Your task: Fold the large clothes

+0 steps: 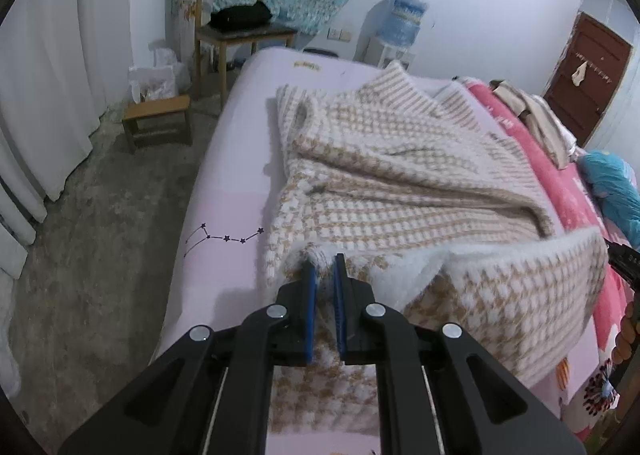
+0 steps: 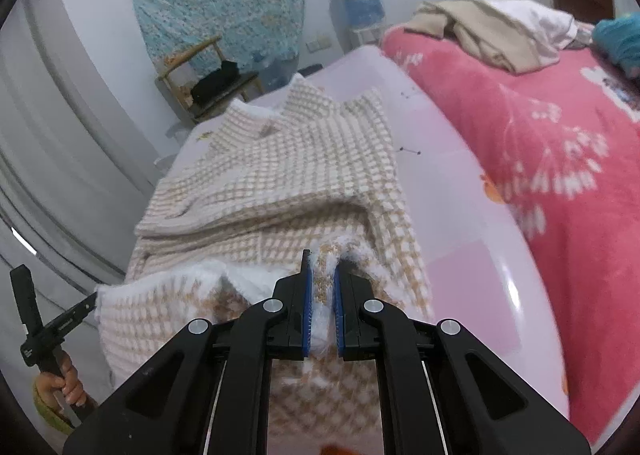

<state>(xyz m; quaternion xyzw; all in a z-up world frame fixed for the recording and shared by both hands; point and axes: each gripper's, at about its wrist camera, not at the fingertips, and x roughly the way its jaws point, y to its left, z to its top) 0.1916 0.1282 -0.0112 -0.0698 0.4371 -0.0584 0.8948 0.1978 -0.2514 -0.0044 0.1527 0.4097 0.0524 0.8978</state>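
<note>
Checked sweater (image 1: pixel 384 175), sleeves folded in, lies mid-fold on the bed (image 1: pixel 232 215): left tool (image 1: pixel 325 275) and right tool (image 2: pixel 322 275) each pinch its lifted hem; the lengthwise fold remains.

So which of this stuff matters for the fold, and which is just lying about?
In the job:
- sweater
- left gripper, shut on its hem
- right gripper, shut on its hem

Lying about:
- pink blanket
- beige clothes
- chair
- stool
- water dispenser
</note>
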